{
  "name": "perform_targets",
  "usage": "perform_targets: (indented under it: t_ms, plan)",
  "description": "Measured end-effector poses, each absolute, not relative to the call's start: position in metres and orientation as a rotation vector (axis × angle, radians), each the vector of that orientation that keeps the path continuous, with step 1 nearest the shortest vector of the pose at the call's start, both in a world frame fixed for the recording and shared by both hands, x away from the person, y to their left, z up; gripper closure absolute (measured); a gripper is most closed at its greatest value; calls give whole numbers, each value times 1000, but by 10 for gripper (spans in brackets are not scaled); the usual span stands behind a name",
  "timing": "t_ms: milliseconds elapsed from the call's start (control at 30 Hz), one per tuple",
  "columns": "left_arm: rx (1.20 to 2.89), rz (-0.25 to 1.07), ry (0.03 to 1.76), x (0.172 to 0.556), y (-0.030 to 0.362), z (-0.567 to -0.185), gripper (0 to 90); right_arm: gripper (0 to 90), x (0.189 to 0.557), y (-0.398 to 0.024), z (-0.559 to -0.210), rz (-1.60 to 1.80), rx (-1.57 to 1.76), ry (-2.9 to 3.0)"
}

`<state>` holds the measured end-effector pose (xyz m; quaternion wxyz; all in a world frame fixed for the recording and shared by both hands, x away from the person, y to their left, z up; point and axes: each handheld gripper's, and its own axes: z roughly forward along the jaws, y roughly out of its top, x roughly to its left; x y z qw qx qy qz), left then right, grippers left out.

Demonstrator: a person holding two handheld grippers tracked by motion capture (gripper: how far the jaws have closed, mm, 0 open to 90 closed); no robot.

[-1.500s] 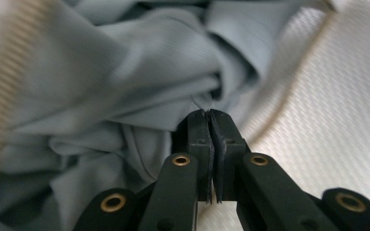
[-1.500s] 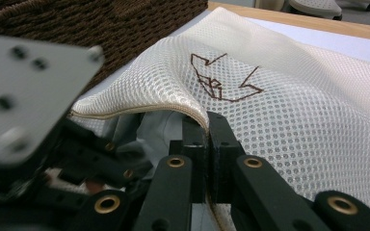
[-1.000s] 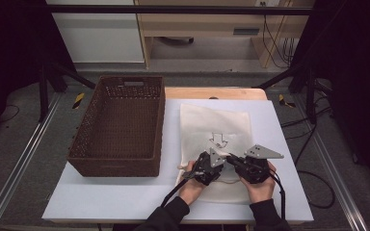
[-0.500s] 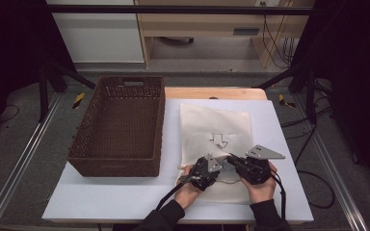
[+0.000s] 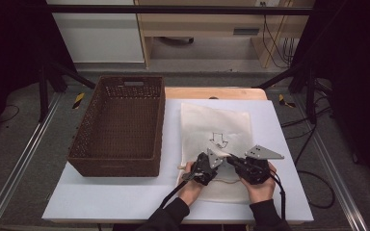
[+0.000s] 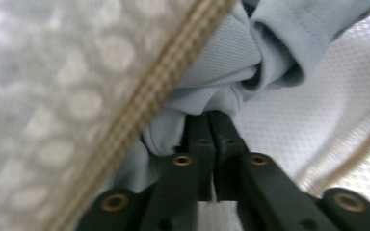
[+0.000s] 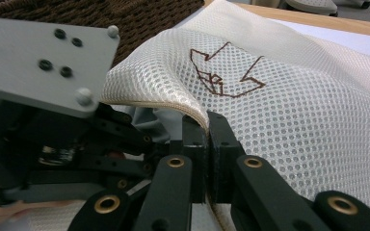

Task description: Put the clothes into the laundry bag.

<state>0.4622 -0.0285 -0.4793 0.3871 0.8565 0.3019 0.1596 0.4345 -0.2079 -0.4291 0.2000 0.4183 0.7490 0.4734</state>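
now lifting bag (image 7: 289, 110) rim with right gripper (image 7: 207, 126), clamped, lower centre. reaching inside with left gripper (image 6: 208, 122), pinching blue cloth (image 6: 231, 72) to draw out.

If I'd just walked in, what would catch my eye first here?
Probably the two hand-held grippers meeting at the table's near edge: the right gripper pinches the open rim of a cream mesh bag, while the left gripper grips pale blue cloth inside it. Left of the bag stands a big dark wicker basket.

Cream mesh bag (image 5: 217, 130), pale-blue garment (image 6: 231, 62), brown basket (image 5: 120, 125)
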Motion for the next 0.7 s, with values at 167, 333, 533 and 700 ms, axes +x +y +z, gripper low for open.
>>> perform_targets:
  t_ms: [167,333,533,700]
  plan:
    - [2205,392,653,439,-8,-455,633,843,434,-210,-427,1343,1160,2093]
    - [2198,448,667,419,38,-427,568,756,428,-212,-425,1349,1150,2120]
    - [2202,508,771,409,78,-423,511,643,418,-208,-431,1298,1126,2176]
    - [2198,463,844,410,100,-439,483,567,413,-203,-445,1238,1145,2230]
